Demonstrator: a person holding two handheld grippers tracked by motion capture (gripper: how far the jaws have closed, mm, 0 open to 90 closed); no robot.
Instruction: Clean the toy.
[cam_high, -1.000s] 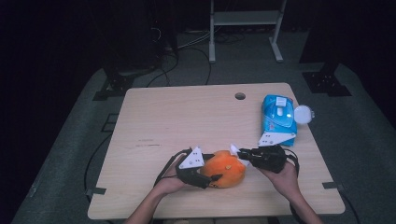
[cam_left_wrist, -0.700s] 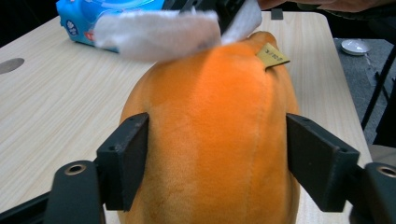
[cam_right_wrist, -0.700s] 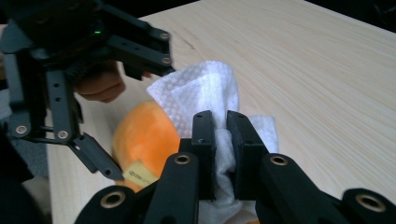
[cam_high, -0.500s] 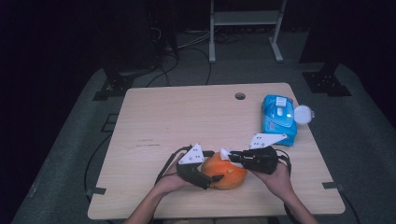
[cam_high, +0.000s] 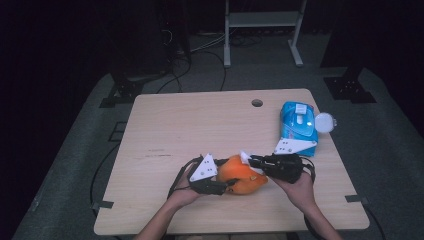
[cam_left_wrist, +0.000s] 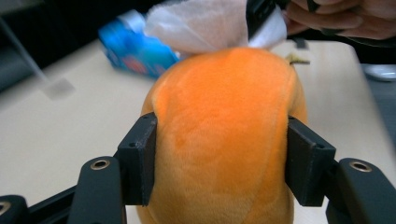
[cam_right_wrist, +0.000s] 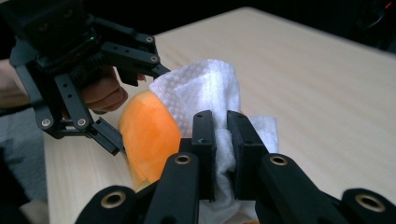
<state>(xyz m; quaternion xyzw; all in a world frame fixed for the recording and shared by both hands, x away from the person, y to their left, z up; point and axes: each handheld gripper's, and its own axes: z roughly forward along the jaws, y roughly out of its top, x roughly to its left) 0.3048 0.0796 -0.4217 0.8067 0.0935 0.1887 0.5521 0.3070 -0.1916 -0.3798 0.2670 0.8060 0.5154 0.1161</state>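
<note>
An orange plush toy (cam_high: 242, 177) lies near the table's front edge. My left gripper (cam_high: 229, 186) is shut on it, and the pads press into both of its sides (cam_left_wrist: 224, 135). A white wipe (cam_high: 245, 156) rests on the toy's top, with my right gripper (cam_high: 251, 161) shut on it. In the right gripper view the jaws (cam_right_wrist: 221, 140) pinch the crumpled wipe (cam_right_wrist: 205, 91) against the orange toy (cam_right_wrist: 152, 135). The left gripper (cam_right_wrist: 116, 100) shows just behind the toy. From the left gripper view the wipe (cam_left_wrist: 201, 25) hangs over the toy's far end.
A blue pack of wet wipes (cam_high: 298, 125) lies at the right side of the table, its round white lid (cam_high: 324, 121) flipped out over the edge. A cable hole (cam_high: 257, 103) sits near the far edge. The wooden table (cam_high: 190, 125) is bare on the left and in the middle.
My right gripper carried the wipe left over the top of the plush toy, then drew back slightly to the right. The left gripper kept its hold and stayed in place.
</note>
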